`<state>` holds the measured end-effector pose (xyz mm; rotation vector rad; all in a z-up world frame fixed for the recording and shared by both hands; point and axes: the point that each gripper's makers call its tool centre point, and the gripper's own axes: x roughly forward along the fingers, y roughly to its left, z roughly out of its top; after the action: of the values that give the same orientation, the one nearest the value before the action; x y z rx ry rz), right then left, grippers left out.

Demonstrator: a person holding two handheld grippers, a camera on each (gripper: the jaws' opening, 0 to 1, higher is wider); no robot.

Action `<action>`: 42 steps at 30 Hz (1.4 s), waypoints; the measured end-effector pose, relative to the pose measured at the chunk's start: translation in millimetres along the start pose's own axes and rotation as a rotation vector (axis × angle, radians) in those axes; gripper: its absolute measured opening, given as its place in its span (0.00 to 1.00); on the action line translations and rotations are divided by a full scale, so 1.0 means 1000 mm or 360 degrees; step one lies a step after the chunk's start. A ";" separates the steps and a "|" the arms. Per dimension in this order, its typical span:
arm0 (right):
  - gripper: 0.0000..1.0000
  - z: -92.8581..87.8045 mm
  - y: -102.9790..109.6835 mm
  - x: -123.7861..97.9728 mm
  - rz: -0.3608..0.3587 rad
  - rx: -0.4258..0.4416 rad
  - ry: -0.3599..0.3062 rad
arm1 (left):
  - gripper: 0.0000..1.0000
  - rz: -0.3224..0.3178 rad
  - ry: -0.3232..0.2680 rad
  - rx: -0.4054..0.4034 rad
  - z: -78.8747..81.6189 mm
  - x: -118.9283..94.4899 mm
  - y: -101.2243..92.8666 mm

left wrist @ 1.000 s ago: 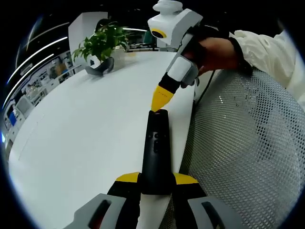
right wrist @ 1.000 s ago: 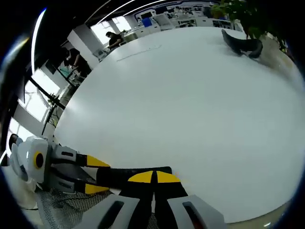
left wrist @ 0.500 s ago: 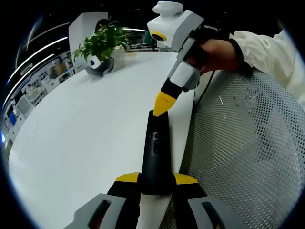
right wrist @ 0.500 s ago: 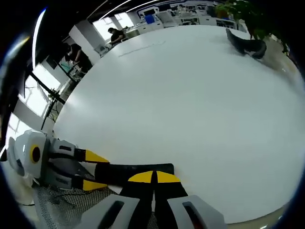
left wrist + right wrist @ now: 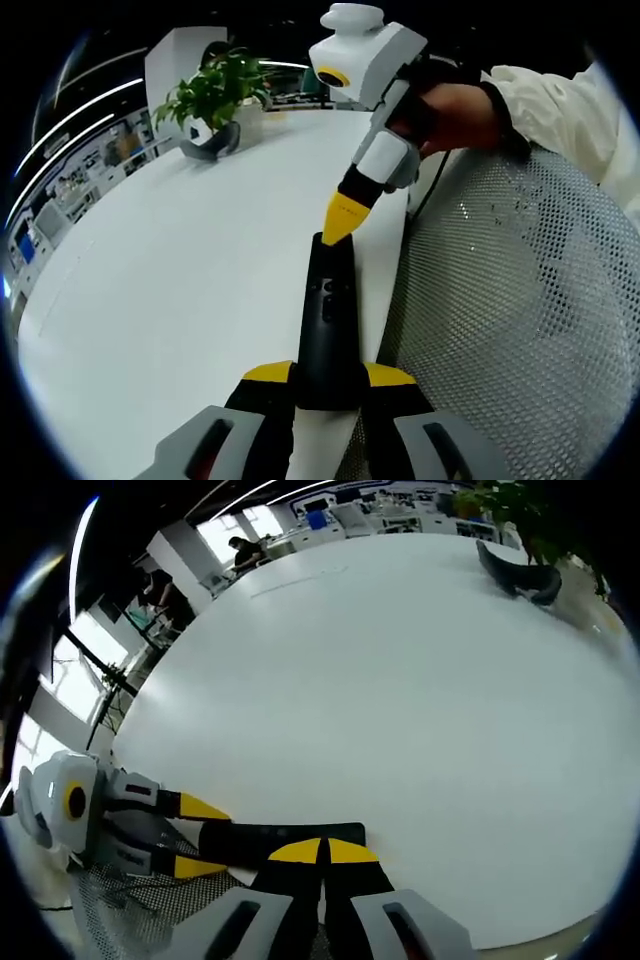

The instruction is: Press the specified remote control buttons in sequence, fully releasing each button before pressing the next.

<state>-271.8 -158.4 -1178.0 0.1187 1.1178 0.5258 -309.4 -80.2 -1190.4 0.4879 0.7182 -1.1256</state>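
Note:
A black remote [image 5: 329, 318] points away along the white table's [image 5: 190, 280] edge, and my left gripper [image 5: 328, 373] is shut on its near end. My right gripper [image 5: 339, 232], held by a hand [image 5: 452, 108], comes down from the upper right. Its yellow jaws are shut to a point that meets the remote's far end. In the right gripper view, the right gripper [image 5: 322, 846] is shut, its tips over the remote [image 5: 280, 834]. The left gripper [image 5: 222, 840] clamps the remote from the left.
A potted plant [image 5: 213, 97] in a dark pot stands at the far side of the table; it is also in the right gripper view [image 5: 517, 572]. A mesh chair [image 5: 510, 310] lies just right of the table edge. People [image 5: 240, 554] and desks are far behind.
The right gripper's shut tip has dipped slightly, closer onto the remote's far end. The left gripper and the remote have stayed put.

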 end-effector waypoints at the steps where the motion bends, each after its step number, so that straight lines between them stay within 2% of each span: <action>1: 0.00 0.000 0.000 0.000 -0.0006 -0.0020 0.0003 | 0.24 0.0001 0.0002 0.0002 0.000 0.000 0.000; 7: 0.00 0.004 0.003 -0.001 0.0034 -0.0017 -0.0022 | 0.24 -0.0001 -0.0004 -0.0002 0.001 0.000 0.000; 13: 0.00 0.001 0.008 0.000 0.0070 -0.0005 0.0006 | 0.24 -0.0004 -0.0010 0.0003 0.002 0.001 -0.001; 17: 0.00 -0.006 0.006 0.004 0.0043 -0.0027 0.0061 | 0.24 -0.0004 -0.0012 -0.0001 0.002 0.001 -0.001; 33: 0.00 -0.003 0.005 0.003 0.0033 -0.0048 0.0044 | 0.24 0.0007 -0.0030 -0.0016 0.003 0.002 0.000; 42: 0.00 -0.004 0.005 0.004 0.0007 -0.0140 0.0053 | 0.24 -0.0006 -0.0033 -0.0009 0.003 0.003 0.000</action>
<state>-275.5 -152.5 -1181.0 0.0359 1.1251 0.5818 -307.4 -84.2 -1190.3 0.4696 0.7044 -1.1305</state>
